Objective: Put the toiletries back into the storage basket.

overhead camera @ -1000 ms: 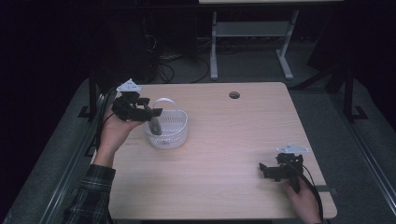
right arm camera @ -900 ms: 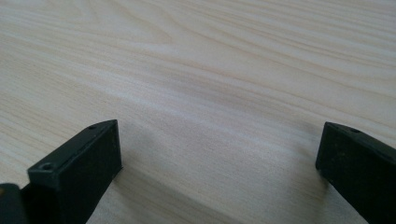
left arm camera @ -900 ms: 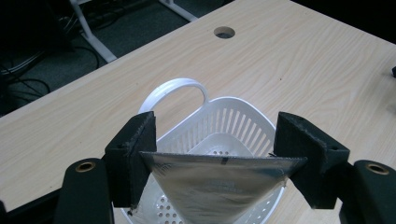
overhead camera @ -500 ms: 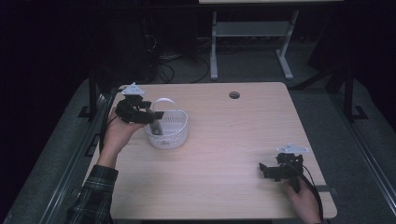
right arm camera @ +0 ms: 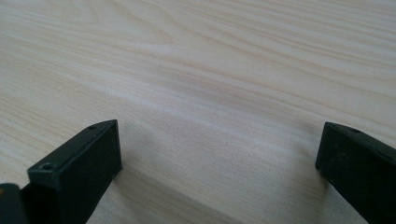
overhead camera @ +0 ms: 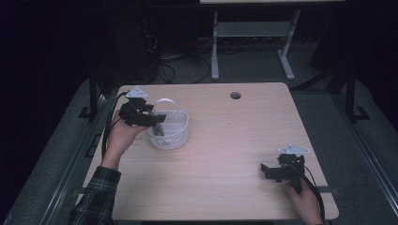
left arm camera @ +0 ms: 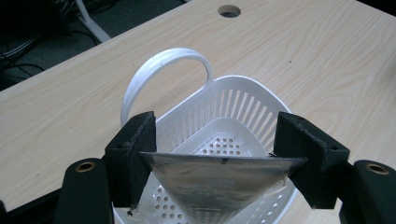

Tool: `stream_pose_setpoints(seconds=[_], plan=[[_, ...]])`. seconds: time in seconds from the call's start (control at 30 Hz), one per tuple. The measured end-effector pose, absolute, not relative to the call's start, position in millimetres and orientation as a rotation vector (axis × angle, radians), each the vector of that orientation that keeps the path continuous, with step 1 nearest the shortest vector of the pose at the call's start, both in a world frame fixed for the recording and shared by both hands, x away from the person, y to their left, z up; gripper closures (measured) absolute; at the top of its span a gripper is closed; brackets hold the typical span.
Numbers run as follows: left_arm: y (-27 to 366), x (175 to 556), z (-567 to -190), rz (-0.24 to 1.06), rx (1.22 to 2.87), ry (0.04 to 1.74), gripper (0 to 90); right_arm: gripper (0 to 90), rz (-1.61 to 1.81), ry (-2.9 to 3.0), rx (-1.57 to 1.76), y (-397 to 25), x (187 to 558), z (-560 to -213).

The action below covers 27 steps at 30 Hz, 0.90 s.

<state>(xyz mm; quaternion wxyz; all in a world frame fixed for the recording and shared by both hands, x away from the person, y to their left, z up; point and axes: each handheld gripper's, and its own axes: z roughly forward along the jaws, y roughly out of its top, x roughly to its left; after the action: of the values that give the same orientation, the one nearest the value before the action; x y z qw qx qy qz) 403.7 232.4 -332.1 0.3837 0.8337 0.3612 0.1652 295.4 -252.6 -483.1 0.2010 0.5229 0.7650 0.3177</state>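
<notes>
The pale wood worktop carries one white slotted basket at about nine o'clock, its hoop handle raised on the far side.

Compared with a second ago, the left gripper has shifted slightly toward the basket's middle and lower over the rim, which I take to mean the drop is close. In the left gripper view its fingers are partly closed, pinching a silvery foil packet by its two edges so that it hangs point-down inside the basket (clear of the perforated floor, as far as I can tell).

The right gripper sits unchanged at five o'clock, fingers spread wide and holding nothing, low over bare wood.
</notes>
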Motion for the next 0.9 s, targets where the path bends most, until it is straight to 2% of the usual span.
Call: stream_pose_setpoints(seconds=[0.9], plan=[[232.1, 407.9, -355.7, 0.389, 2.15, 0.957, 29.6, 0.0, 0.888, 2.137, 1.461, -252.6, 295.4, -483.1]])
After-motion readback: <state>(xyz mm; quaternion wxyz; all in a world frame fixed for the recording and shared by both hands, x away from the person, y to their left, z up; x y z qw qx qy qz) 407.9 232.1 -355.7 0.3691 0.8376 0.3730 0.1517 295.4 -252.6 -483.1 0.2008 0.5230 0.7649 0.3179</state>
